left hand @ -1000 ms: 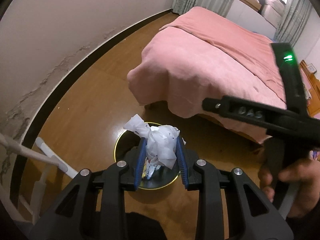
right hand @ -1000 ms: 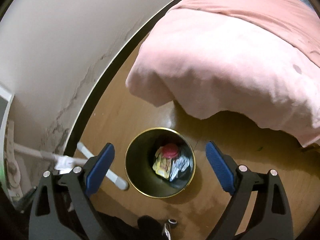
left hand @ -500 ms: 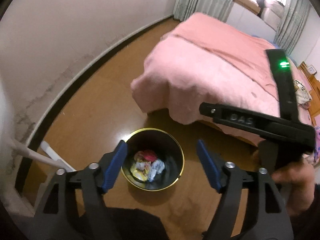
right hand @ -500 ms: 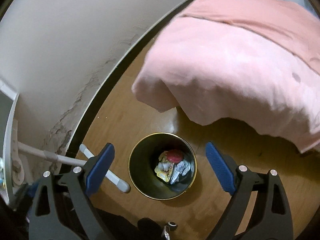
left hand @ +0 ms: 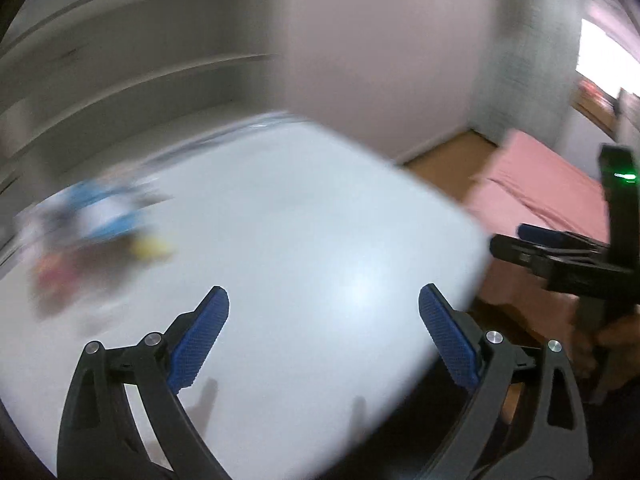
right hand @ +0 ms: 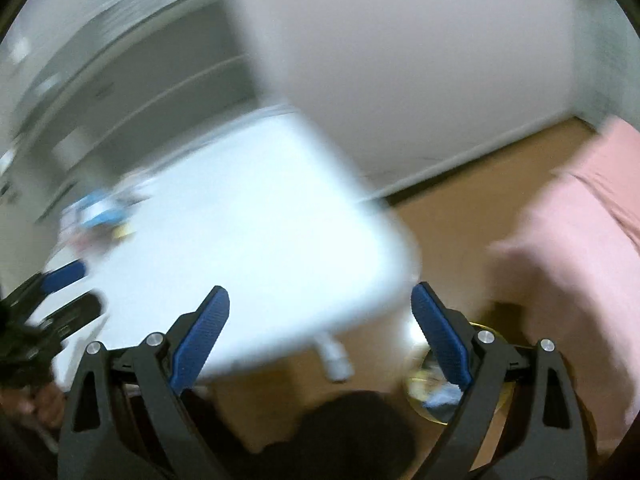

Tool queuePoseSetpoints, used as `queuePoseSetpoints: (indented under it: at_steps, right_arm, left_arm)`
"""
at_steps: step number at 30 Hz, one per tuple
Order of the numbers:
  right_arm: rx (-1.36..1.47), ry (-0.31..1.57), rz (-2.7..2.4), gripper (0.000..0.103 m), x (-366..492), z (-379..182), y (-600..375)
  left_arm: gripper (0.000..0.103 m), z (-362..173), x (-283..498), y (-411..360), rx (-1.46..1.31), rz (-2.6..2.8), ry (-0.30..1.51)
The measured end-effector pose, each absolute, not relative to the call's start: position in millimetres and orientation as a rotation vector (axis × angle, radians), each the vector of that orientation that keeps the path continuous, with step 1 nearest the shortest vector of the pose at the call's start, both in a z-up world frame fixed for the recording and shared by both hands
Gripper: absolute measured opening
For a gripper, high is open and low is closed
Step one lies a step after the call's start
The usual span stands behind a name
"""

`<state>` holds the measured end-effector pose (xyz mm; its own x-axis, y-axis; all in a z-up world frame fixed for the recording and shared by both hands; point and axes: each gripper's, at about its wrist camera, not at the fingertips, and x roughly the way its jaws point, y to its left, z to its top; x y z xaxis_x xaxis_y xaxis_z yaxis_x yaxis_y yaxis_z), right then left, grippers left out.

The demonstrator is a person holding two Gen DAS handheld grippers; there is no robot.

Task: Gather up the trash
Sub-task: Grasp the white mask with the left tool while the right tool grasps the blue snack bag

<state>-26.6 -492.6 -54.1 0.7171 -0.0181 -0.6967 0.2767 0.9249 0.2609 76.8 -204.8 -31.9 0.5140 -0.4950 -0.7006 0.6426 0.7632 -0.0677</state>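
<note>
Both views are motion-blurred. My left gripper is open and empty above a white table. Blurred trash items, blue, white, yellow and red, lie at the table's far left; they also show in the right wrist view. My right gripper is open and empty over the table's near corner. The black bin with a gold rim stands on the floor at lower right, partly behind my right finger, with trash inside. The right gripper also shows in the left wrist view.
A pink bed stands to the right, also in the left wrist view. A white table leg reaches down to the wooden floor. Grey shelving lines the wall behind the table.
Both grippers have swung up and left from the bin to the white table. The left gripper dropped the crumpled white paper into the bin a second ago and stays open.
</note>
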Motion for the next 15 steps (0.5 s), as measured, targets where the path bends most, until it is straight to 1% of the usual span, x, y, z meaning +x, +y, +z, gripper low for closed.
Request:
queuePoseSetpoints:
  at_steps: [4, 6, 11, 15]
  right_arm:
    - [0.237, 0.772, 0.054, 0.089, 47.2, -38.9, -392.5]
    - [0.192, 0.773, 0.138, 0.089, 76.9, -32.4, -351.5]
    - [0.131, 0.779, 0.259, 0.089, 143.6, -15.8, -281.8]
    - [0.042, 0.776, 0.261, 0.089, 185.6, -4.1, -254.2]
  left_arm:
    - [0.093, -35.5, 104.5, -101.9, 0.138, -0.478, 0.785]
    - [0.093, -39.6, 112.4, -64.4, 0.089, -0.414, 0.805]
    - [0.093, -43.8, 123.6, -2.2, -0.013, -0.317, 0.827]
    - [0.093, -48.4, 119.9, 19.1, -0.046, -0.304, 0.830]
